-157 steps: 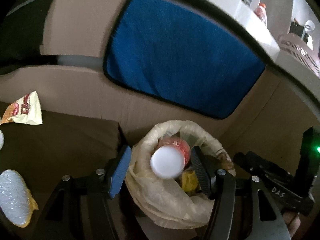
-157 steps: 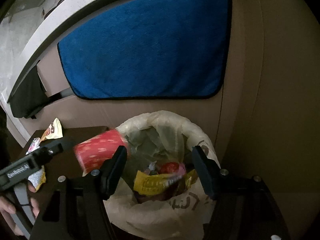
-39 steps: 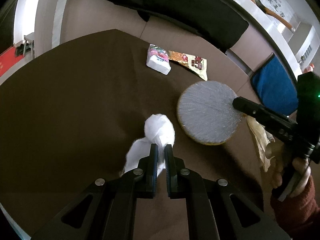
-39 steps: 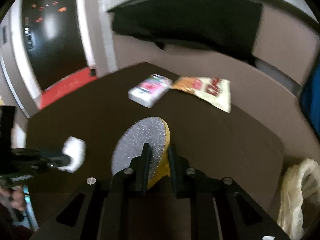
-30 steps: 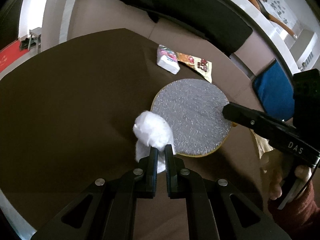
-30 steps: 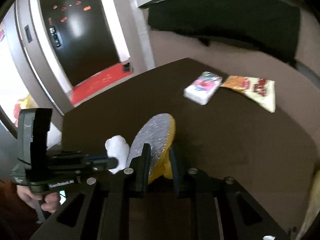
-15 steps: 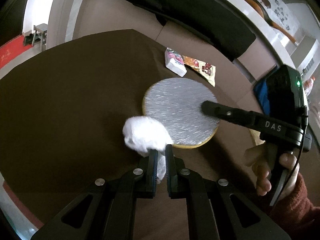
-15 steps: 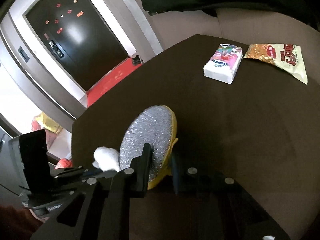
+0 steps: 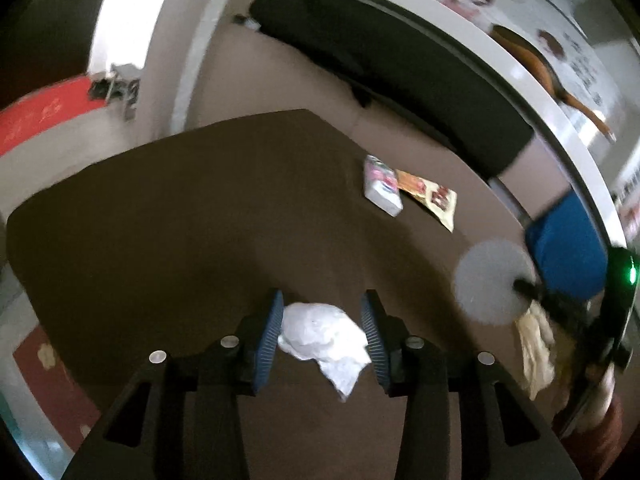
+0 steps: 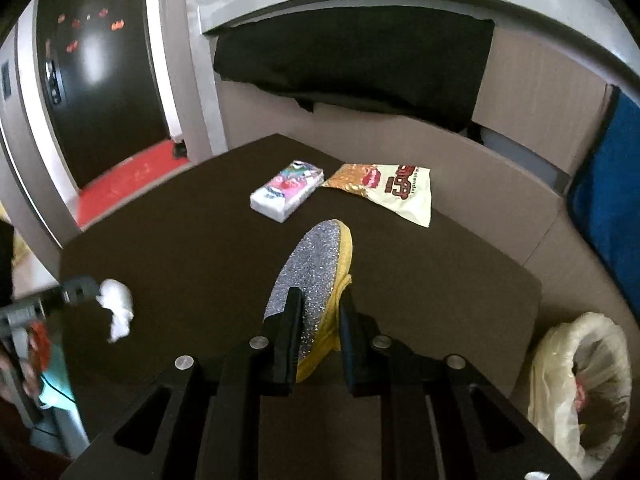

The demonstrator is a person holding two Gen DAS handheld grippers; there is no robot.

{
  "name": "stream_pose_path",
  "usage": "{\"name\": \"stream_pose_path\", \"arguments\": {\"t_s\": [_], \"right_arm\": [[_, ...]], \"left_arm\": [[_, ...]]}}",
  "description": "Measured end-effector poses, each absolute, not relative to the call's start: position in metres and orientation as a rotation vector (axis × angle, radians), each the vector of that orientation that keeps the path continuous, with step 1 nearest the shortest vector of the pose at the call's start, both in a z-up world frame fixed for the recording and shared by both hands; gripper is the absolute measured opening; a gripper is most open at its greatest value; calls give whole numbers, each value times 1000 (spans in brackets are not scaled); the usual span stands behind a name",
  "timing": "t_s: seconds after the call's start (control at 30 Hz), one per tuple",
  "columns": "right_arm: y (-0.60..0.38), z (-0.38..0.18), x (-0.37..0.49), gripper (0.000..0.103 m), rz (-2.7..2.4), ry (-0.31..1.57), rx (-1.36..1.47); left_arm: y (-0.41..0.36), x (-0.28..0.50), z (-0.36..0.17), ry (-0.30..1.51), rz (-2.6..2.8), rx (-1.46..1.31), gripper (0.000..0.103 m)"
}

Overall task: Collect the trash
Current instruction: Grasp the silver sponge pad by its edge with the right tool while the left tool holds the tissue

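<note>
A crumpled white tissue (image 9: 324,336) sits between the blue pads of my left gripper (image 9: 322,306), whose jaws are opening over the brown table (image 9: 180,220); they no longer pinch it. From the right wrist view the tissue (image 10: 116,308) hangs just off that gripper's tip (image 10: 80,288). My right gripper (image 10: 320,296) is shut on a round silver scouring pad with a yellow back (image 10: 312,276), held on edge above the table. The same pad (image 9: 492,280) shows blurred at the right of the left wrist view. The yellowish trash bag (image 10: 580,380) stands off the table's right corner.
A tissue pack (image 10: 286,190) and a snack packet (image 10: 392,192) lie side by side at the table's far edge. Behind runs a beige bench with a black cloth (image 10: 352,60) and a blue towel (image 10: 612,200). A red mat (image 10: 132,176) lies by the dark door at left.
The left jaws have parted, and the tissue they pinched now lies loose between them. The right gripper has carried the scouring pad away to the right, toward the bag.
</note>
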State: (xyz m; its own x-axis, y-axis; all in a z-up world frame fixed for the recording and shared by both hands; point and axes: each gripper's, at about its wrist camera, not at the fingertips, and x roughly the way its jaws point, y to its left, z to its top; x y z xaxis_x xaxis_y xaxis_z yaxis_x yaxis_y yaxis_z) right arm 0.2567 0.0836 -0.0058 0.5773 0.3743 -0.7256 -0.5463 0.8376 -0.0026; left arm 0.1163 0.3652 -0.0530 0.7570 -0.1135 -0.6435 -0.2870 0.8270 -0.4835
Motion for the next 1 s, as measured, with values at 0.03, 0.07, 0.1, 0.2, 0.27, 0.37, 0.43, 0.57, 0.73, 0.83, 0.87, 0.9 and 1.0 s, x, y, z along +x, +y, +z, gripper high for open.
{"name": "stream_pose_path", "arguments": {"t_s": [0.03,0.07,0.1,0.2,0.27,0.37,0.43,0.57,0.73,0.83,0.87,0.9,1.0], "right_arm": [[87,-10,255,16,557,791,-243],[92,-13,253,16,574,795,-244],[95,-19,250,18,597,801,-240],[107,-31,245,23,693,827,-201],[115,-39,247,27,731,850,-169],[126,-51,256,30,772,888,-113],[128,-56,260,28,788,914,-68],[122,-45,259,18,770,875,-68],[84,-14,254,18,621,774,-169],[57,-2,247,18,527,732,-240],[48,1,246,18,513,731,-237],[39,2,245,18,502,734,-224],[16,3,239,18,479,740,-182]], "left_arm": [[367,116,-54,720,109,-615,42],[370,115,-55,725,126,-624,42],[371,115,-56,730,136,-624,42],[375,111,-59,738,136,-628,42],[376,110,-60,743,130,-637,42],[375,109,-63,754,121,-658,42],[373,110,-65,764,121,-667,43],[367,117,-68,784,118,-655,44],[353,133,-74,810,142,-576,44],[344,142,-75,817,163,-548,44],[340,145,-75,820,166,-538,44],[337,148,-75,824,167,-528,44],[321,159,-77,850,117,-490,31]]}}
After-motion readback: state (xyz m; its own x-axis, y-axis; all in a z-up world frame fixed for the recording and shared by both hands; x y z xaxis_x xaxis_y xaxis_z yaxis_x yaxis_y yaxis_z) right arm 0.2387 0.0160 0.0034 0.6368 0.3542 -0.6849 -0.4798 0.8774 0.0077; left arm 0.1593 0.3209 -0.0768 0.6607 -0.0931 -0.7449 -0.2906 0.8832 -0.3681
